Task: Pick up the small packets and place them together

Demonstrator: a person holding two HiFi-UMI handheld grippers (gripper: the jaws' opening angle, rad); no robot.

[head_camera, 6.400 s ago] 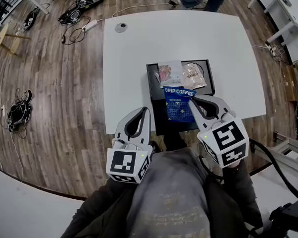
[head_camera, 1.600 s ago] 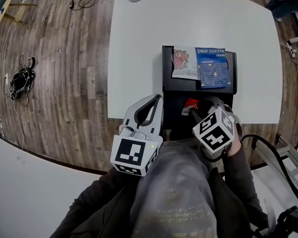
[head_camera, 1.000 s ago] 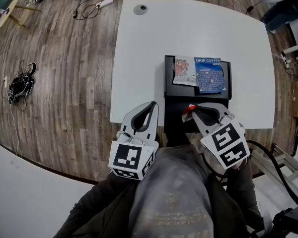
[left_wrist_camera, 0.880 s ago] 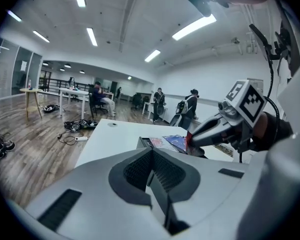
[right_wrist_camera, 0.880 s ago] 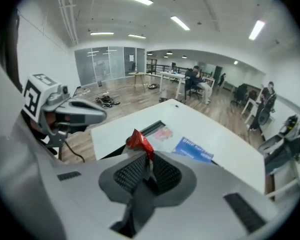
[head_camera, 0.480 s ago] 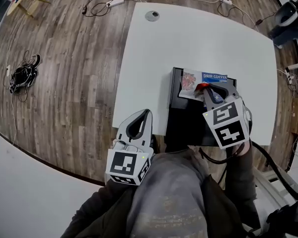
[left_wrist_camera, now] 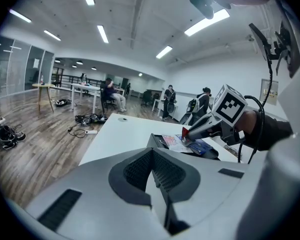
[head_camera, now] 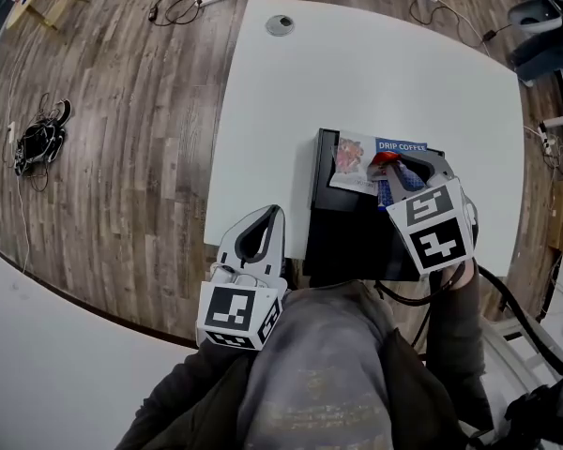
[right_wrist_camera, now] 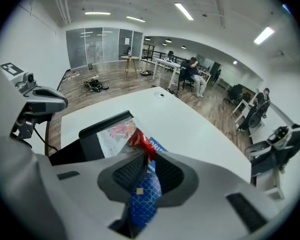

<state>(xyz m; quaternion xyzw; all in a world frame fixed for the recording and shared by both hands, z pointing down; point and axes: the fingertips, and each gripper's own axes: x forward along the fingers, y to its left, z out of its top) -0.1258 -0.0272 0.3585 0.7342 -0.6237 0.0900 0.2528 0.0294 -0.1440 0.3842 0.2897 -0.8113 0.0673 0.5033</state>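
Observation:
My right gripper point(head_camera: 391, 164) hovers over the far end of a black tray point(head_camera: 342, 242). Its jaws are opening, and a small red packet point(head_camera: 383, 158) still sits between the tips point(right_wrist_camera: 146, 156) with a gap showing between the pads. Just under it lie a blue drip-coffee packet point(head_camera: 405, 147) and a white packet with a pink picture point(head_camera: 353, 160), side by side on the tray. The left gripper view shows the red packet point(left_wrist_camera: 186, 132) at the right gripper's tip. My left gripper point(head_camera: 270, 212) is shut on nothing, held off the table's near edge over the floor.
The tray stands at the near edge of a white table point(head_camera: 357, 73) with a round grommet point(head_camera: 281, 26) at its far side. Cables and shoes lie on the wooden floor point(head_camera: 103, 139) to the left. People sit at desks far across the room.
The right gripper carried the red packet from the tray's near end to the far end, over the other two packets. Its jaws have begun to part. The left gripper stayed put.

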